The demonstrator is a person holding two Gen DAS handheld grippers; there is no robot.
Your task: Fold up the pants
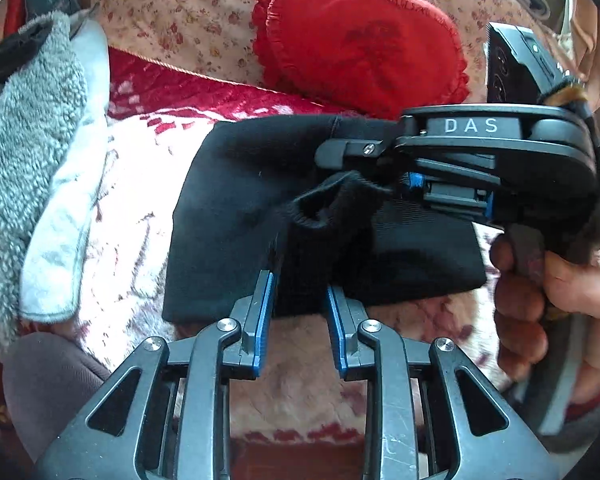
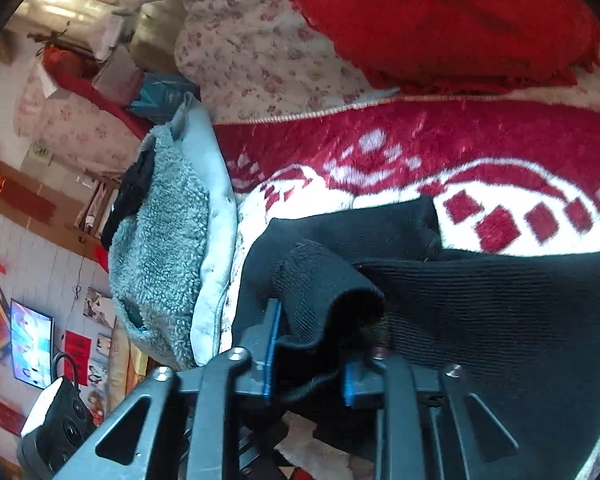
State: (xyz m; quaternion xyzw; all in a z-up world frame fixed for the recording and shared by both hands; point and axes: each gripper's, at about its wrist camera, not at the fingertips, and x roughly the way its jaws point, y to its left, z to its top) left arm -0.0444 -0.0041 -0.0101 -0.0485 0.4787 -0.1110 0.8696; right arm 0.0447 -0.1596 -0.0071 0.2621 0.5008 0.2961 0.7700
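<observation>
The black pants lie folded into a small block on the red and white blanket. In the left wrist view, my left gripper is at the block's near edge, and a ribbed fold fills the gap between its blue pads. My right gripper comes in from the right, held by a hand, and pinches a bunched cuff on top. In the right wrist view, the right gripper has a thick fold of the pants clamped between its pads.
A red heart-shaped pillow lies on a floral quilt behind the pants. A grey fleece garment is heaped at the left, beside the pants. In the right wrist view, a lit screen hangs on the far wall.
</observation>
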